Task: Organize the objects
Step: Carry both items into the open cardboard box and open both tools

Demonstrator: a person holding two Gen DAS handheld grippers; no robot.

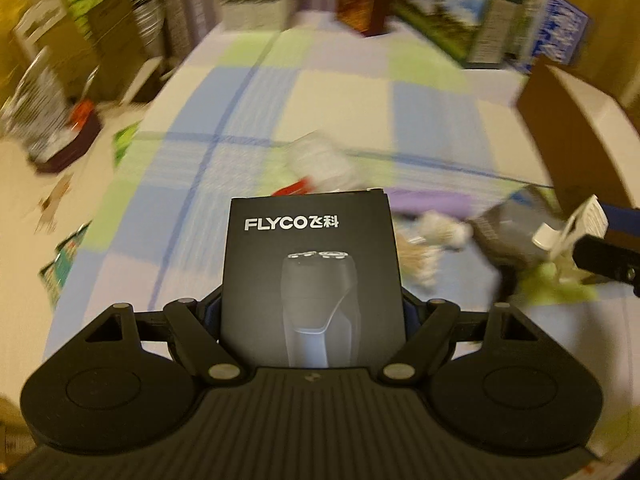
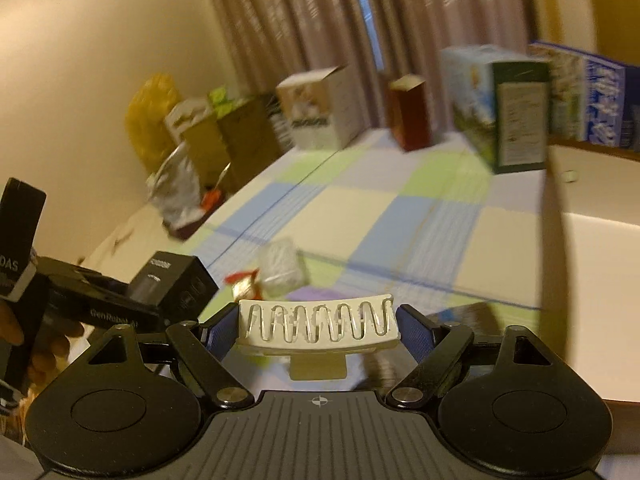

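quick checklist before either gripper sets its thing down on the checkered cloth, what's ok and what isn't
1. Left gripper grip on the black FLYCO box: ok, pinched on both sides, upright.
2. Right gripper grip on the white hair clip: ok, held between the blue pads.
3. Bare patch on the checkered cloth ahead: ok, far half looks open.
4. Near clutter, the clear wrapped item and cotton swabs: not ok, they lie just ahead.
5. Gap between the two grippers: cannot tell.
6. Sharp view of the drop spot: not ok, blurred.
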